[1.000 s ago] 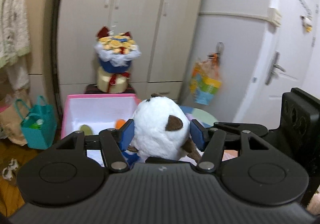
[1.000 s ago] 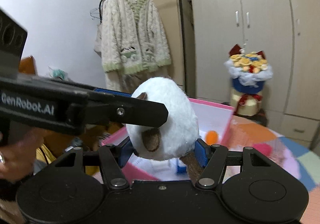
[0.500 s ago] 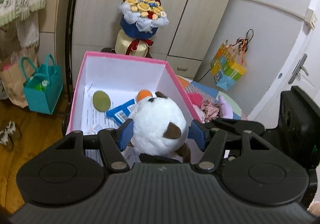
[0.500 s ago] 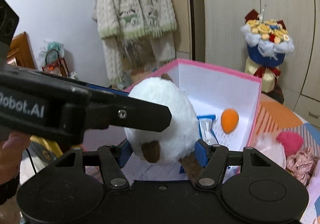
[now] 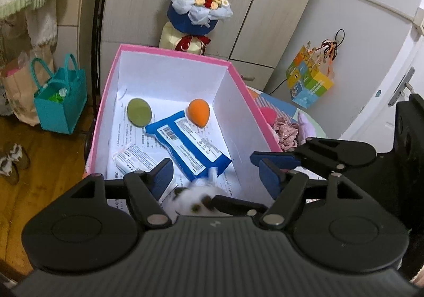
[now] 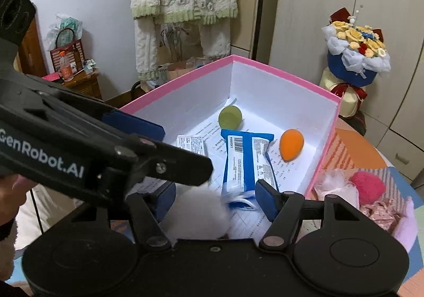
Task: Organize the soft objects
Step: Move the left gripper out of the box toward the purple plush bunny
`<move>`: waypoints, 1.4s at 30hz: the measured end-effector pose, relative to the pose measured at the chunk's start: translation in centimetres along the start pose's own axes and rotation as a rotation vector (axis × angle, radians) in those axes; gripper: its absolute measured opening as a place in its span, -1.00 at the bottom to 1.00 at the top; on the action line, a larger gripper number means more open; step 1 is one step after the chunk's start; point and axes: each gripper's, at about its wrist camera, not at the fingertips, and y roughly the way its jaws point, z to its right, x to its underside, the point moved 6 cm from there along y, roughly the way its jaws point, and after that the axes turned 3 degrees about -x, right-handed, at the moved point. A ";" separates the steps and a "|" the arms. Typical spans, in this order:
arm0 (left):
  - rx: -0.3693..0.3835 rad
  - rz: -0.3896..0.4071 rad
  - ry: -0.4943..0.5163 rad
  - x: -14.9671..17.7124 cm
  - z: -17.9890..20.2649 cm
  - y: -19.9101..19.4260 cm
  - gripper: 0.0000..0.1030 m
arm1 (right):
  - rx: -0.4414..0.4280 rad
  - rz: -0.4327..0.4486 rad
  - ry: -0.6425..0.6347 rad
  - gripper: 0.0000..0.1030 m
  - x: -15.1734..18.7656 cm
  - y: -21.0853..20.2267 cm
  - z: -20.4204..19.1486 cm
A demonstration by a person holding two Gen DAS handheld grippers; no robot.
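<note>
In the pink box's [image 5: 169, 57] near corner lies a light, squashy plush [image 5: 189, 200], best pinched mid-body, between both spread, empty tongs [image 5: 216, 173] [image 6: 216, 197].

- The counter [image 6: 352, 148], under a patchwork cover, carries the pink box [image 6: 267, 66].
- Beside the box lie a pink pompom [image 6: 367, 185], white fluff [image 6: 335, 187] and a pink scrunchie [image 5: 287, 131].

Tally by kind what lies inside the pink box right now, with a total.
Inside the pink box:
Egg-shaped sponges: 2 (green sponge, orange sponge)
Sealed packets: 2 (blue packet, white packet)
Plush toys: 1 (white plush toy, at the near end)
Total: 5, lying on printed paper sheets.
</note>
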 end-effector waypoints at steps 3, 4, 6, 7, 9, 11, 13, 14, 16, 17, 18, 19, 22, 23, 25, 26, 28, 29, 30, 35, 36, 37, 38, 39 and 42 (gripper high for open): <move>0.005 0.024 0.011 -0.2 0.6 -1.3 0.40 | 0.025 0.014 -0.003 0.39 0.3 -1.0 -0.2; 0.005 0.035 0.018 -0.2 0.8 -1.7 0.41 | 0.031 0.021 -0.005 0.39 0.4 -1.5 -0.4; 0.002 0.058 0.037 -0.2 1.5 -2.8 0.43 | 0.047 0.036 -0.012 0.39 0.6 -2.4 -0.6; 0.001 0.070 0.047 -0.2 1.9 -3.3 0.45 | 0.053 0.044 -0.016 0.39 0.7 -2.9 -0.7; -0.001 0.087 0.068 -0.1 2.7 -4.3 0.46 | 0.062 0.060 -0.022 0.40 0.9 -4.0 -0.9; -0.002 0.099 0.090 0.0 3.4 -5.2 0.47 | 0.072 0.073 -0.028 0.42 1.1 -5.0 -1.0; 0.003 0.107 0.113 0.2 4.3 -6.1 0.48 | 0.081 0.085 -0.034 0.42 1.3 -6.1 -1.1; 0.007 0.110 0.124 0.3 4.7 -6.6 0.49 | 0.086 0.090 -0.036 0.42 1.5 -6.6 -1.2; 0.013 0.118 0.150 0.4 5.6 -7.4 0.50 | 0.095 0.099 -0.040 0.42 1.9 -7.8 -1.3; 0.015 0.121 0.162 0.6 6.1 -7.8 0.50 | 0.099 0.104 -0.042 0.42 2.1 -8.3 -1.3; 0.016 0.125 0.176 0.7 6.6 -8.2 0.50 | 0.103 0.106 -0.042 0.43 2.3 -8.7 -1.3; 0.016 0.129 0.191 0.8 7.1 -8.6 0.50 | 0.108 0.109 -0.042 0.44 2.5 -9.2 -1.3; 0.026 0.152 0.241 1.0 9.0 -10.0 0.50 | 0.119 0.124 -0.046 0.46 3.3 -10.9 -1.1; 0.039 0.158 0.255 1.0 9.7 -10.5 0.50 | 0.116 0.132 -0.048 0.46 3.7 -11.5 -1.0; 0.056 0.168 0.291 1.0 11.0 -11.4 0.50 | 0.110 0.150 -0.040 0.54 4.3 -12.7 -0.7; 0.063 0.174 0.308 1.0 11.7 -11.7 0.50 | 0.108 0.157 -0.034 0.54 4.7 -13.3 -0.5; 0.071 0.181 0.338 0.9 12.8 -12.0 0.54 | 0.122 0.170 -0.026 0.56 5.5 -14.3 0.1; 0.074 0.182 0.346 0.9 13.2 -11.9 0.55 | 0.136 0.178 -0.025 0.58 6.0 -14.7 0.6; 0.079 0.180 0.353 1.0 13.7 -11.6 0.56 | 0.149 0.185 -0.024 0.62 6.4 -15.0 0.9; 0.098 0.144 0.317 1.1 15.4 -9.5 0.56 | 0.205 0.177 0.021 0.63 8.4 -15.6 3.4; 0.111 0.147 0.318 1.0 15.8 -9.3 0.56 | 0.212 0.170 0.029 0.63 8.8 -15.6 4.0; 0.124 0.148 0.316 0.9 16.1 -9.0 0.56 | 0.217 0.166 0.035 0.63 9.1 -15.6 4.5; 0.139 0.151 0.310 0.7 16.5 -8.8 0.56 | 0.223 0.165 0.038 0.63 9.4 -15.6 5.1; 0.148 0.155 0.308 0.6 16.8 -8.6 0.56 | 0.226 0.165 0.038 0.63 9.6 -15.7 5.4; 0.169 0.172 0.307 0.3 18.0 -7.6 0.52 | 0.237 0.172 0.043 0.63 10.1 -15.6 6.9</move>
